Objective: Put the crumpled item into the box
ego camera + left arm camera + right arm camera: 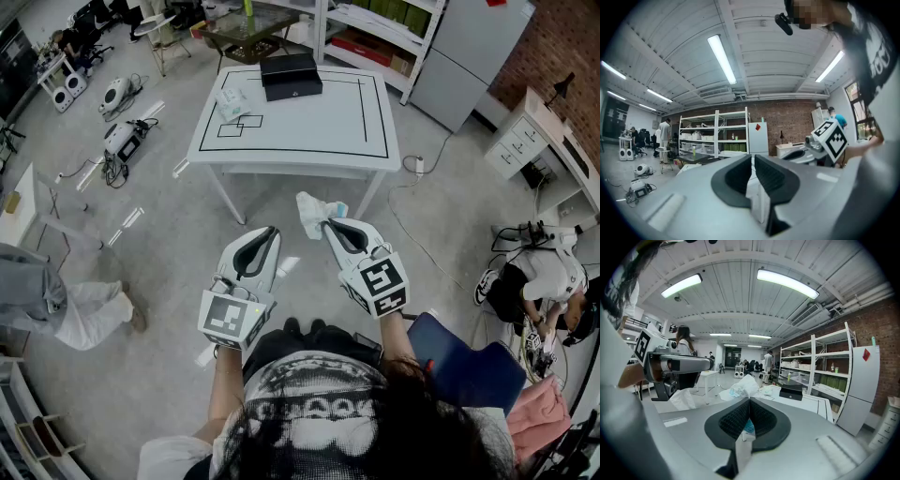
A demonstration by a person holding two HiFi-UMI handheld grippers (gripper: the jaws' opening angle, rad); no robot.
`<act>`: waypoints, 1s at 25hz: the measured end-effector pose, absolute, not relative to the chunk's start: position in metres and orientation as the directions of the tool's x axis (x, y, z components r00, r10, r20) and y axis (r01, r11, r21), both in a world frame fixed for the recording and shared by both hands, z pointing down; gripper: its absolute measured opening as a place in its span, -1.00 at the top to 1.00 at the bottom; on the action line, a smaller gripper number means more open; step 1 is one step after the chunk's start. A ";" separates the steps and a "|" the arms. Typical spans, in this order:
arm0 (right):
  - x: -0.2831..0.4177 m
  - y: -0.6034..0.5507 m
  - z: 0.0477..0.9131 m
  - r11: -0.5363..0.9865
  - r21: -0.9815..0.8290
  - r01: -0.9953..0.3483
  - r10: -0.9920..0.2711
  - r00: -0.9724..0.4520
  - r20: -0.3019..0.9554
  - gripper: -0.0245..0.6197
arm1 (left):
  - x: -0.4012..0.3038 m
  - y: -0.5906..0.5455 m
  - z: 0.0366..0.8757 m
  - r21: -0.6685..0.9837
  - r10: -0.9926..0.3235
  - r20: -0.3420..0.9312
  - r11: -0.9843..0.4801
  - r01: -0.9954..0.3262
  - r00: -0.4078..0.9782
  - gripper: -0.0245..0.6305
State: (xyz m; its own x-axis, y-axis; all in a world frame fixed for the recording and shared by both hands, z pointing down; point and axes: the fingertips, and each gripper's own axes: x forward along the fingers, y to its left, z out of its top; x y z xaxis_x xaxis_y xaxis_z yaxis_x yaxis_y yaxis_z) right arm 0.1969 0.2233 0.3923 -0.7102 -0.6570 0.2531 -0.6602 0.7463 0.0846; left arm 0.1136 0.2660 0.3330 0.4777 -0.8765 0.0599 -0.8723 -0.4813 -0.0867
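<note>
Currently gripped: a crumpled white plastic wrapper with blue print (312, 211) is pinched at one edge by the right gripper (327, 223), whose jaws are closed on it; the rest is bunched beyond the tips, near the centre of the head view.
Empty side: the left gripper (271, 232) is held just left of the right one; its jaws are brought almost together, with nothing between them.
Box: a black rectangular box (291, 75) is set at the far edge of a white table with a black outline (309, 131), upper centre of the frame, well apart from the wrapper.
Below: a grey floor (187, 244) is seen under both grippers.
</note>
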 end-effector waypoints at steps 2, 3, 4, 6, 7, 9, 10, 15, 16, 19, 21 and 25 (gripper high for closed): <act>0.199 0.223 0.394 0.746 0.082 -0.661 -0.657 -0.710 0.253 0.91 | 0.115 0.266 0.335 -0.085 -0.878 0.064 -0.479 -0.874 0.475 0.93; 0.200 0.222 0.396 0.746 0.080 -0.661 -0.657 -0.710 0.252 0.91 | 0.115 0.266 0.336 -0.084 -0.879 0.064 -0.477 -0.875 0.473 0.93; 0.201 0.222 0.397 0.746 0.080 -0.661 -0.656 -0.711 0.253 0.91 | 0.116 0.265 0.337 -0.083 -0.880 0.064 -0.475 -0.876 0.471 0.93; 0.204 0.221 0.400 0.751 0.082 -0.655 -0.651 -0.714 0.258 0.91 | 0.118 0.264 0.339 -0.082 -0.884 0.062 -0.467 -0.880 0.464 0.93; 0.206 0.220 0.402 0.755 0.086 -0.651 -0.647 -0.716 0.261 0.91 | 0.120 0.263 0.340 -0.083 -0.886 0.061 -0.463 -0.882 0.460 0.93; 0.209 0.220 0.406 0.763 0.090 -0.640 -0.638 -0.723 0.266 0.91 | 0.124 0.262 0.341 -0.084 -0.891 0.059 -0.454 -0.887 0.451 0.93; 0.211 0.219 0.408 0.767 0.092 -0.634 -0.633 -0.726 0.269 0.91 | 0.126 0.262 0.343 -0.084 -0.893 0.059 -0.450 -0.889 0.446 0.93; 0.222 0.217 0.417 0.785 0.094 -0.613 -0.611 -0.740 0.281 0.91 | 0.139 0.262 0.353 -0.068 -0.901 0.071 -0.431 -0.900 0.427 0.93; 0.224 0.217 0.418 0.788 0.091 -0.610 -0.608 -0.743 0.279 0.91 | 0.141 0.261 0.354 -0.063 -0.902 0.073 -0.430 -0.901 0.425 0.93; 0.227 0.213 0.420 0.795 0.085 -0.601 -0.598 -0.752 0.278 0.91 | 0.146 0.256 0.356 -0.052 -0.903 0.079 -0.427 -0.903 0.423 0.93; 0.229 0.208 0.422 0.798 0.081 -0.597 -0.593 -0.754 0.281 0.91 | 0.148 0.250 0.356 -0.057 -0.905 0.081 -0.424 -0.904 0.419 0.93; 0.228 0.194 0.425 0.800 0.067 -0.597 -0.589 -0.758 0.278 0.91 | 0.146 0.235 0.354 -0.062 -0.910 0.076 -0.413 -0.909 0.408 0.93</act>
State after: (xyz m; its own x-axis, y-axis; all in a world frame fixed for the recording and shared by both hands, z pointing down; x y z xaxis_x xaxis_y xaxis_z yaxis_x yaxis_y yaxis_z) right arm 0.2280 0.1935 0.4254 -0.7584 -0.5894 0.2782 -0.5968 0.7996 0.0671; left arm 0.1457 0.2348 0.3537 0.4083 -0.9097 0.0761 -0.9086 -0.4130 -0.0623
